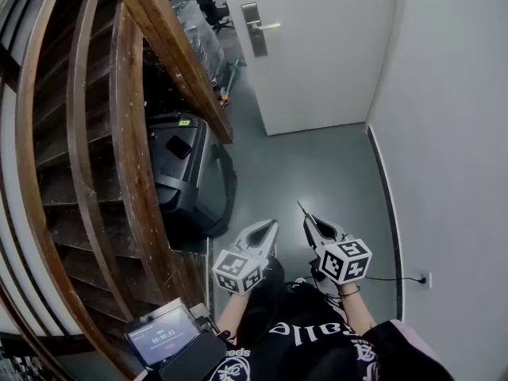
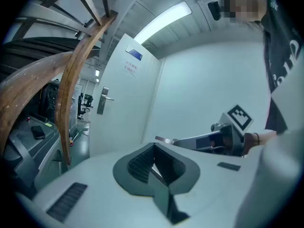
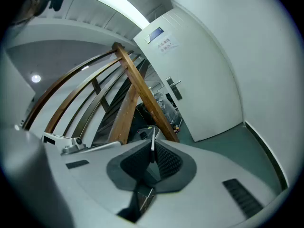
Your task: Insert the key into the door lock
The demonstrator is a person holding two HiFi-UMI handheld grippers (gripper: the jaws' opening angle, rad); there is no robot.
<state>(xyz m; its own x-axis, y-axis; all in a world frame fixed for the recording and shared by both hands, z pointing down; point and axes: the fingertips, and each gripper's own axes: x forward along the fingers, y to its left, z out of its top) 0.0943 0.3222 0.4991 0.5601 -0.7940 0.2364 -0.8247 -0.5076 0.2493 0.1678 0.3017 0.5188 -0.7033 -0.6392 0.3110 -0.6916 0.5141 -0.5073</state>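
Key (image 1: 303, 209): thin, stiff, light metal, probably slippery. Right gripper (image 1: 313, 222) pinches its head, blade projecting. Left gripper (image 1: 267, 228) closed, empty. Lock (image 1: 254, 32) far, well apart.

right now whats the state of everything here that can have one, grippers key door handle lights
left gripper: shut, nothing between the jaws
right gripper: shut on the key
key: clamped, blade sticking out past the jaw tips, not yet in the lock
door: seems to stand open, a room shows past its handle edge
door handle: level, not pressed
ceiling light: on
screen: lit
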